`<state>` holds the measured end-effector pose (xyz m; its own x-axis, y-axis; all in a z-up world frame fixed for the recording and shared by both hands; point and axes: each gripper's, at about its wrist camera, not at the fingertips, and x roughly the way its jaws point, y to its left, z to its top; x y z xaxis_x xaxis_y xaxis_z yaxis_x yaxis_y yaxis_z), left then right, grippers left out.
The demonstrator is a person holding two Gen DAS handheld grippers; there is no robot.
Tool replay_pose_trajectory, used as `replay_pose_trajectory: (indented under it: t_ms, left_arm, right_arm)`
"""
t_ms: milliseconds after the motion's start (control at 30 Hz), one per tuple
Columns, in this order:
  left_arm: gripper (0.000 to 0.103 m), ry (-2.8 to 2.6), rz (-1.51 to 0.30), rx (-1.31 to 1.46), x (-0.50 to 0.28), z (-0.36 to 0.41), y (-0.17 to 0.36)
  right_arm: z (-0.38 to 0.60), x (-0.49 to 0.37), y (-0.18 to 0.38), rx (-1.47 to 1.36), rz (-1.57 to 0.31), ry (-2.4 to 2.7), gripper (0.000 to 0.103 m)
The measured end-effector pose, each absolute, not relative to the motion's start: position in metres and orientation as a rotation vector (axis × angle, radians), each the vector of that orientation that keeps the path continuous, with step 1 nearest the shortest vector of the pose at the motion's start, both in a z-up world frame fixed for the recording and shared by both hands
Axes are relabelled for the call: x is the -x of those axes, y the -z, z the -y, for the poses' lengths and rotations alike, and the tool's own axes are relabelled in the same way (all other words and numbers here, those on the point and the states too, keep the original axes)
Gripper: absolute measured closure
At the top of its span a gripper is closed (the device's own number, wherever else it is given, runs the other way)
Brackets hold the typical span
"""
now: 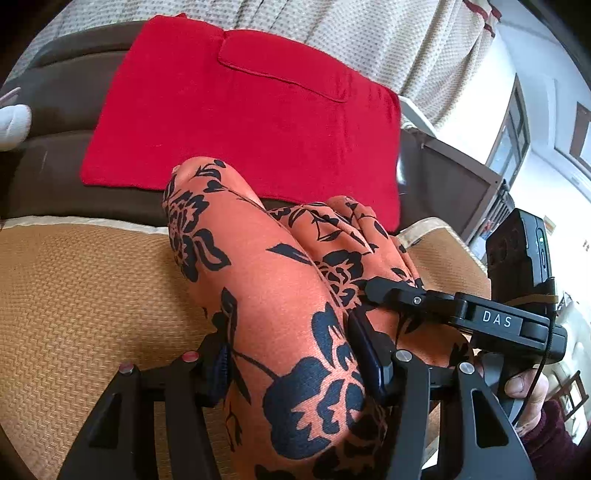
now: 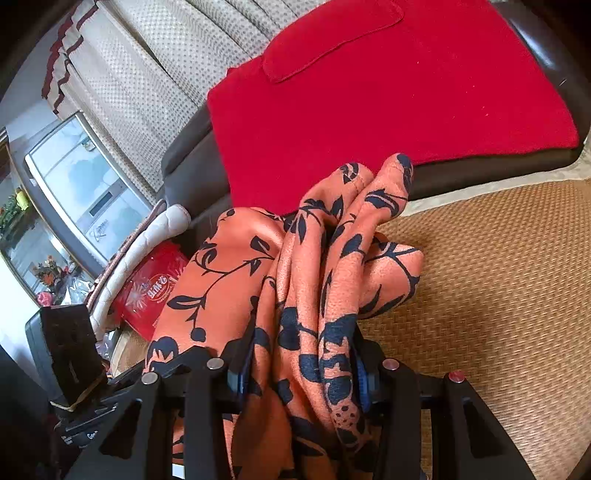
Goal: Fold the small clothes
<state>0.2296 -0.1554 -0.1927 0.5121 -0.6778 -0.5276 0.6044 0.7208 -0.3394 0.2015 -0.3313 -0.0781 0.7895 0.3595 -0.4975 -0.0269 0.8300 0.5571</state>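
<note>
An orange garment with a black flower print (image 1: pixel 266 266) is bunched up above a woven straw mat (image 1: pixel 85 295). My left gripper (image 1: pixel 295 365) is shut on a thick roll of it, the cloth bulging forward between the pads. In the right wrist view the same orange garment (image 2: pixel 314 280) stands in folds, and my right gripper (image 2: pixel 303 369) is shut on a gathered bundle of it. The right gripper (image 1: pixel 424 299) also shows in the left wrist view, pinching the cloth from the right side. Behind lies a folded red cloth (image 1: pixel 240 110) on a dark brown cushion (image 1: pixel 48 173).
A dotted beige curtain (image 1: pixel 351 33) hangs at the back. The straw mat (image 2: pixel 498 288) spreads to the right in the right wrist view. At its left are a white quilted item (image 2: pixel 147 243), a red plastic bag (image 2: pixel 151 291) and a window (image 2: pixel 81 177). A person's hand (image 1: pixel 524 387) holds the right gripper.
</note>
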Motion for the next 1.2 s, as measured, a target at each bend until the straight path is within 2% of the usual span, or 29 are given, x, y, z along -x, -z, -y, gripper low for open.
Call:
replay_pose_trajectory:
  t_ms: [300, 1200]
  left_arm:
    - [0.044, 0.743, -0.714, 0.115, -0.231, 0.132, 0.201]
    - [0.044, 0.643, -0.842, 0.073, -0.252, 0.141, 0.233]
  right_arm:
    - [0.322, -0.211, 0.082, -0.549, -0.659, -0.211, 0.058]
    - [0.340, -0.232, 0.116, -0.551, -0.799, -0.146, 0.061]
